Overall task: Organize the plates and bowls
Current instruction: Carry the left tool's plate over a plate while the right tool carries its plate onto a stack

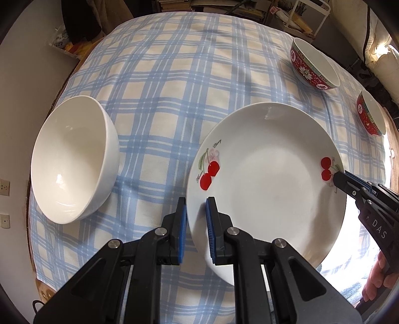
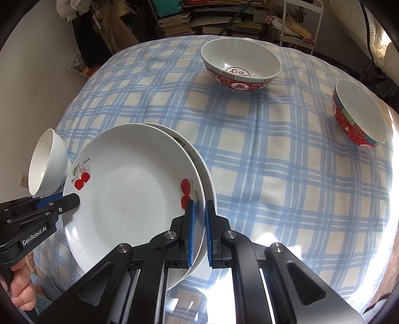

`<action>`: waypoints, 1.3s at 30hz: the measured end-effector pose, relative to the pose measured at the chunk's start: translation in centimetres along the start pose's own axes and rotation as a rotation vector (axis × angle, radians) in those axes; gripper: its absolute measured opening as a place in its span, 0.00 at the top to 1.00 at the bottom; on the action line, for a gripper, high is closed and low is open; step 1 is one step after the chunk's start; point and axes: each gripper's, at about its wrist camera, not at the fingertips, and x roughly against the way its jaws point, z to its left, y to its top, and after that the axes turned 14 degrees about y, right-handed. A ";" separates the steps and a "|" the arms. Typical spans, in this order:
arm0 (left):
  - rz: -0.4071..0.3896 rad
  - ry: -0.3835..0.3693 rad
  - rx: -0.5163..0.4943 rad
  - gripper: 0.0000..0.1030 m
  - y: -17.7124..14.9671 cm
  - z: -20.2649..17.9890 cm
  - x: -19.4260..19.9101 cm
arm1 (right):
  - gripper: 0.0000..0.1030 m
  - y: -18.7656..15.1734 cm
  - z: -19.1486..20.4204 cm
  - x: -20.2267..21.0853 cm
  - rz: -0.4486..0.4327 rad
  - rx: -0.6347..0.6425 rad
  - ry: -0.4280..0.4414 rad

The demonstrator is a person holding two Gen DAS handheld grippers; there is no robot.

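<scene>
A lived-in home room: a table under a blue-checked tablecloth (image 2: 274, 162) set with household crockery, shelves crammed with books and papers (image 2: 214, 17) behind it, a white wire rack (image 2: 303, 22), and wall sockets (image 1: 4, 189) on the plain wall.

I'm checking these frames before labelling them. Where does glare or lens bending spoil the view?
Right wrist view: strong sunlight washes out the tablecloth at lower right, near the right gripper. Left wrist view: the same glare whitens the right edge, beyond the cherry plate. Both views: the fisheye lens curves the check lines and stretches the white bowl; the corners are dark; the shelves behind are dim.
</scene>
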 end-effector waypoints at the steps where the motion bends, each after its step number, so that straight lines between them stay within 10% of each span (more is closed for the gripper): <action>1: -0.002 0.007 -0.008 0.85 0.0 -0.1 0.0 | 0.91 0.0 0.0 0.0 0.000 0.000 0.000; 39: 0.005 0.021 -0.065 0.81 -0.1 -0.8 -0.3 | 0.84 0.8 -0.1 0.2 -0.011 0.007 -0.012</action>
